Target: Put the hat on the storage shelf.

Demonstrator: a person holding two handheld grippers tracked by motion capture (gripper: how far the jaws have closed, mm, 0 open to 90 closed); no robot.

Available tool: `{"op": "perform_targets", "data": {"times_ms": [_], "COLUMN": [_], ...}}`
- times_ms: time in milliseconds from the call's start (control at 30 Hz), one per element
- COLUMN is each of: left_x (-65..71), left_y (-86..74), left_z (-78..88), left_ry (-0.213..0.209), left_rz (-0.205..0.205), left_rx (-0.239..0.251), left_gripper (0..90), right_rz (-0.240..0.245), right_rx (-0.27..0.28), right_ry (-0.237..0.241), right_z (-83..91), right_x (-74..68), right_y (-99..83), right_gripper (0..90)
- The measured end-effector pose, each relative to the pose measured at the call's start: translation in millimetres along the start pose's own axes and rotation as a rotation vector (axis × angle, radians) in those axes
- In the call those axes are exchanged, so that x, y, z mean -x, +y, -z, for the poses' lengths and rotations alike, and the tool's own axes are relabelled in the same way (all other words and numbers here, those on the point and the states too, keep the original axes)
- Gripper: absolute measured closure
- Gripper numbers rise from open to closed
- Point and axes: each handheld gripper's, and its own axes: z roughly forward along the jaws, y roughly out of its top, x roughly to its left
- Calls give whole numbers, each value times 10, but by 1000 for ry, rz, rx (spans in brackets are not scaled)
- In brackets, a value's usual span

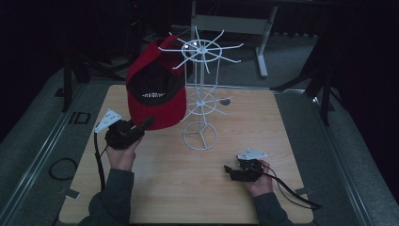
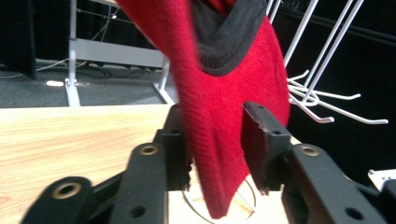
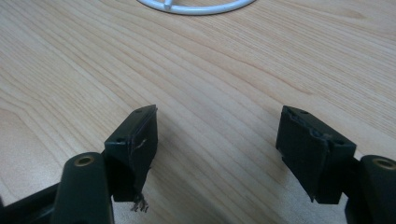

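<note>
on the white rack [image 1: 202, 66] the red cap [image 1: 155, 89] hangs (brim between parted left tongs [image 2: 215, 140], released); right tongs [image 3: 217, 140] gape empty over the tabletop [image 1: 188, 188].

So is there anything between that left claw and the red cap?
No. The red cap hangs from the white wire rack, and its brim already sits between the left gripper jaws. The jaws stand slightly apart, one side clear of the fabric.
</note>
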Motion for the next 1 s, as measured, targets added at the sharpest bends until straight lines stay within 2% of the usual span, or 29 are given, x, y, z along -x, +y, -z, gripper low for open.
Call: {"op": "perform_targets", "data": {"times_ms": [233, 400, 567, 767, 1000], "left_x": [-7, -9, -31, -57, -70], "left_y": [7, 6, -2, -6, 1], "left_z": [19, 37, 53, 71, 83], "left_ry": [39, 68, 73, 104, 94], "left_rz": [-15, -22, -17, -3, 3], "left_rx": [-10, -17, -30, -38, -51], "left_gripper": [465, 409, 354, 252, 209], "right_rz": [0, 0, 0, 1, 0], "right_rx": [0, 0, 0, 0, 0], "right_ry": [1, 0, 1, 0, 0], "right_z": [0, 0, 0, 0, 0], "right_x": [0, 0, 0, 1, 0], "right_y": [0, 0, 0, 0, 0], "right_gripper": [290, 290, 290, 290, 290]}}
